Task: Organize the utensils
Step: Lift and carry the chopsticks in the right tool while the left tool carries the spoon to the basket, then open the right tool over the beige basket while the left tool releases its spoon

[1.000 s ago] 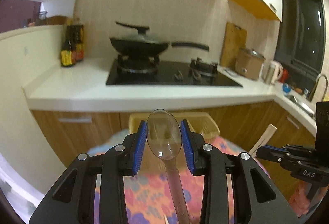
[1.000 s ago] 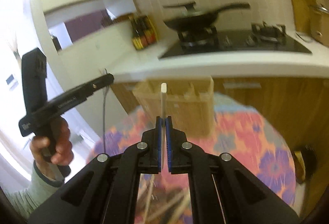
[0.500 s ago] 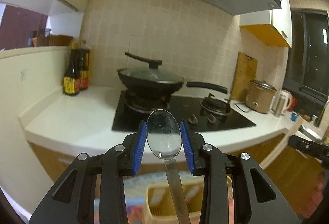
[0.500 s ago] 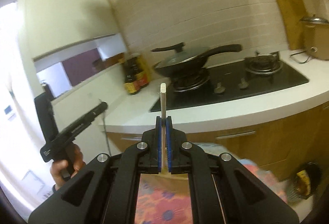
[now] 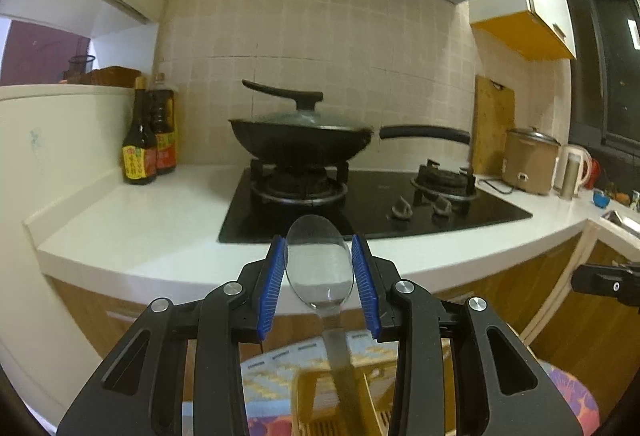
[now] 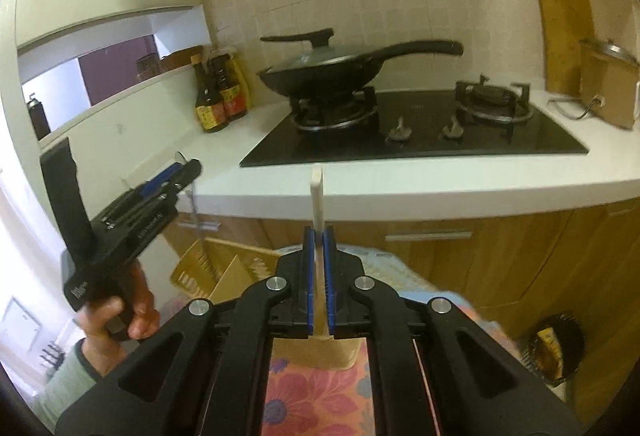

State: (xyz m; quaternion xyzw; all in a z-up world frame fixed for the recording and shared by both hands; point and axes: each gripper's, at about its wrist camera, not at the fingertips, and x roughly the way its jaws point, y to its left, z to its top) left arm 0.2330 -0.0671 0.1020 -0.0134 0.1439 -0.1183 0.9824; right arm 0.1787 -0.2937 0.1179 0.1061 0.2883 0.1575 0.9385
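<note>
A clear plastic spoon (image 5: 319,268) stands bowl-up between the blue pads of my left gripper (image 5: 319,241). The jaws are opening, but the pads still touch the bowl's edges. Its handle hangs down over a wooden slatted utensil holder (image 5: 304,404) at the bottom of the left wrist view. My right gripper (image 6: 319,232) is shut on a pale flat stick (image 6: 317,196) that points up. The holder (image 6: 216,268) lies below and to its left. The left gripper (image 6: 176,176) shows at the left of the right wrist view, held by a hand (image 6: 120,312).
A white counter (image 5: 132,232) runs ahead with a black hob (image 5: 440,208), a lidded wok (image 5: 300,140) and sauce bottles (image 5: 146,140). A floral cloth (image 6: 312,396) covers the surface under the holder. Wooden cabinet fronts (image 6: 500,256) stand below the counter. A dark basket (image 6: 554,348) sits at the lower right.
Both views have swung up and closer to the counter, so the holder has dropped to the bottom edge. The left pads stand slightly wider around the spoon bowl. The right grip is unchanged.
</note>
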